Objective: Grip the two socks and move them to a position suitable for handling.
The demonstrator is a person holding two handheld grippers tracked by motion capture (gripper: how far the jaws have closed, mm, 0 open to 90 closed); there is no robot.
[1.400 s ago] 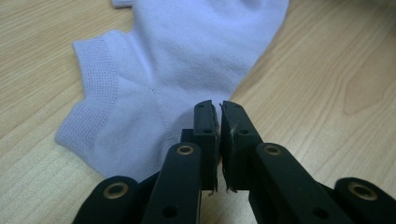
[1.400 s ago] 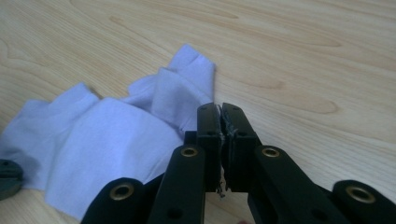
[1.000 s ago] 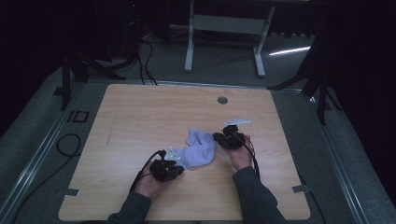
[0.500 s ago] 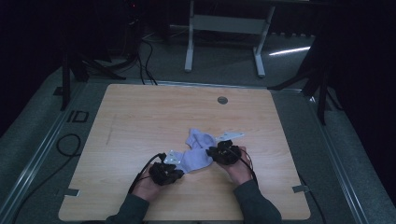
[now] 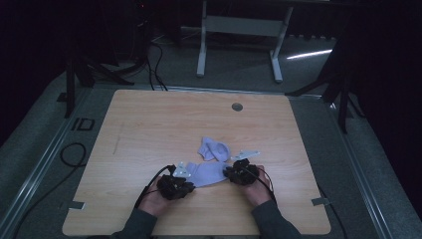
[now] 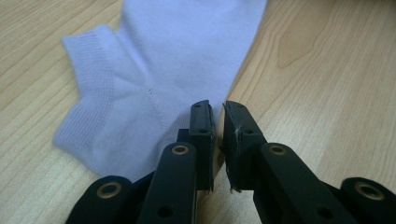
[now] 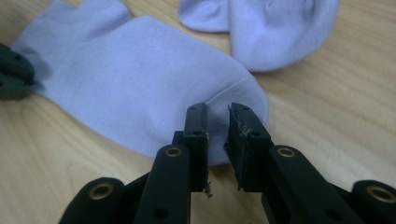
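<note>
Down at the near edge of the wooden table (image 5: 149,124), two pale lilac ankle socks are lying close together. One flat sock (image 5: 206,173) is stretching between the two grippers, while a second, crumpled sock (image 5: 214,148) is sitting just beyond it, toward twelve o'clock. The left gripper (image 6: 215,122) is sitting at the flat sock's heel end, its jaws nearly together with only a narrow slit between them; the sock's edge is lying under and beside the left-hand jaw, with the ribbed cuff (image 6: 88,88) fanning out toward ten o'clock, but whether any fabric is actually pinched is impossible to tell. The right gripper (image 7: 217,126) is resting at the toe end, its jaws slightly parted, with the rounded toe (image 7: 243,98) sitting right at the tips and partly in the gap; again, a firm grip cannot be confirmed. From that gripper's view the crumpled sock is lying toward one o'clock, and the other gripper's black jaw is touching the sock's far end at nine o'clock.
</note>
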